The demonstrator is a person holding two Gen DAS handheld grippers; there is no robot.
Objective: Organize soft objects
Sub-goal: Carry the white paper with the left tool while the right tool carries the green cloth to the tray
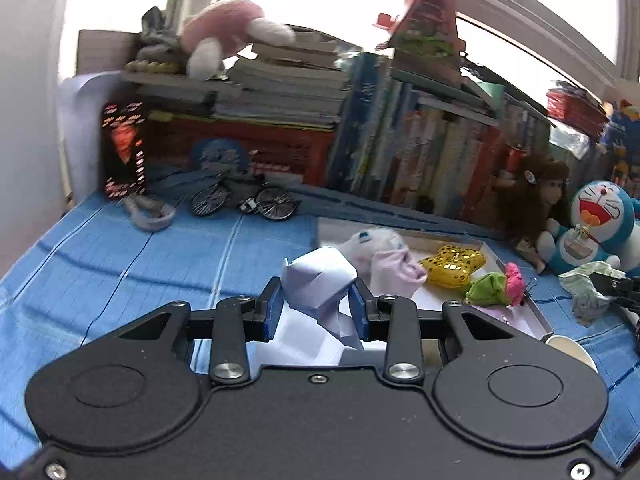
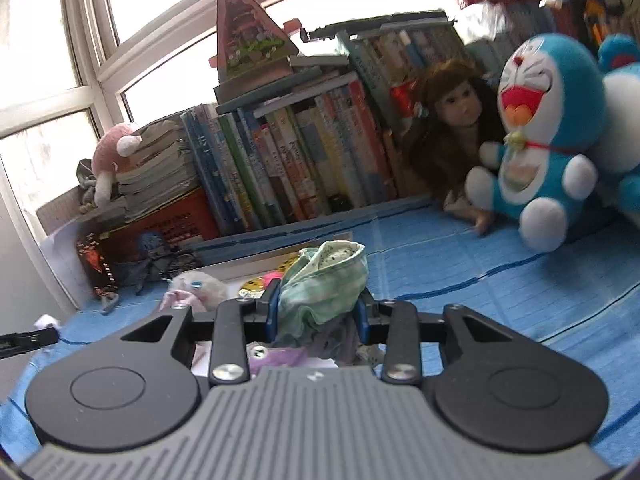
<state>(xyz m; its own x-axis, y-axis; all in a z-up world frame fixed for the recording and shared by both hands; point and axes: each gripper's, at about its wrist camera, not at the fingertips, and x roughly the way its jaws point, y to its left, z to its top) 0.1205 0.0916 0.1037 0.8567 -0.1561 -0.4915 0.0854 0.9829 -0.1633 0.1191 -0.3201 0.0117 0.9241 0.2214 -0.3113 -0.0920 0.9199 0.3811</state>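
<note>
The left claw (image 1: 316, 304) pinches a crumpled white paper-like wad (image 1: 316, 280), held above the blue striped cloth on the desk (image 1: 120, 264), near the shallow white tray (image 1: 516, 264). The right claw (image 2: 318, 308) pinches a bunched pale-green checked cloth (image 2: 328, 280). Both look light, limp and squashable; gripping mid-bundle should hold them. The book spines are too blurred to read

Cloth (image 1: 120, 264): blue with thin darker stripes. Paper wad (image 1: 320, 280): white; rag (image 2: 324, 284): pale green, speckled lining; star (image 1: 454, 266): yellow, gold dots. Plush (image 2: 536, 148): blue and white, red mouth; pads (image 1: 273, 308): blue.
</note>
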